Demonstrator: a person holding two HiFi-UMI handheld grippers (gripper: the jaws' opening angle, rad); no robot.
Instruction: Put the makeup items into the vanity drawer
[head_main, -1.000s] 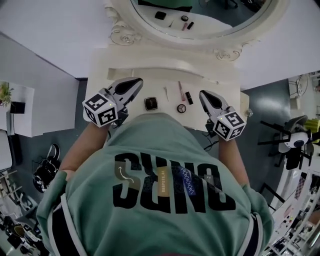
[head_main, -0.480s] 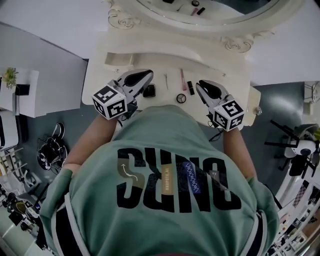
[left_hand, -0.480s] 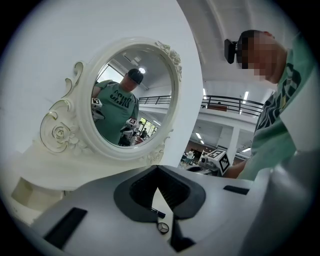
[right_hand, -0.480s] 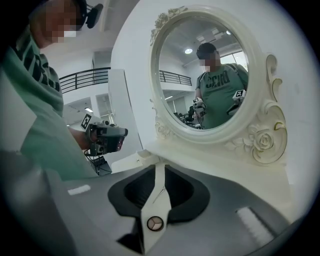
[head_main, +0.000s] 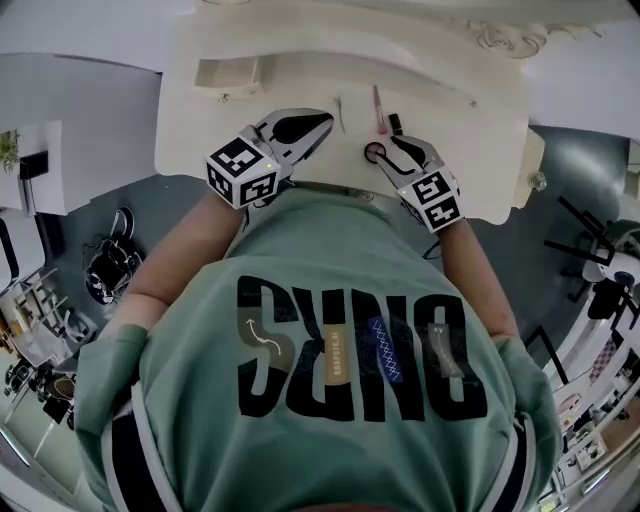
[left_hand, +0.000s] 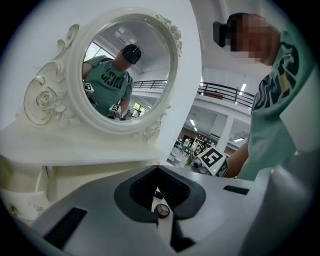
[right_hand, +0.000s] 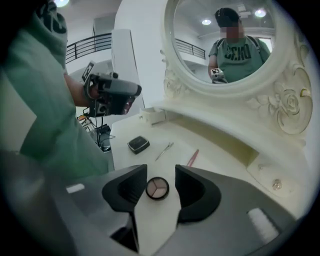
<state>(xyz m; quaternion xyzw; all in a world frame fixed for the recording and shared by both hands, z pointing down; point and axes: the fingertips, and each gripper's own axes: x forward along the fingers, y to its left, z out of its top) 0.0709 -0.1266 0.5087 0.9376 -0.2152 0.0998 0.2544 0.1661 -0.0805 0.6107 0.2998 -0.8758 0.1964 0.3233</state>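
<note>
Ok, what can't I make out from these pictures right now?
Vanity drawer: no view shows it; in the head view the person's torso covers the front of the vanity.
Square compact: hidden in the head view under the left gripper; only the right gripper view shows it.
Vanity top: in the left gripper view, that gripper's own body blocks it.
Tweezers: too small in the head view for detail.

Round compact (right_hand: 157, 188) on the table (right_hand: 131, 125) between the right tongs' (right_hand: 161, 172) jaws, which have just been opening and stand clear of it, square compact (right_hand: 138, 144) to its left, tweezers (right_hand: 164, 151) and pencil (right_hand: 192, 158) just behind it, mirror (right_hand: 230, 40) at the table's back.
</note>
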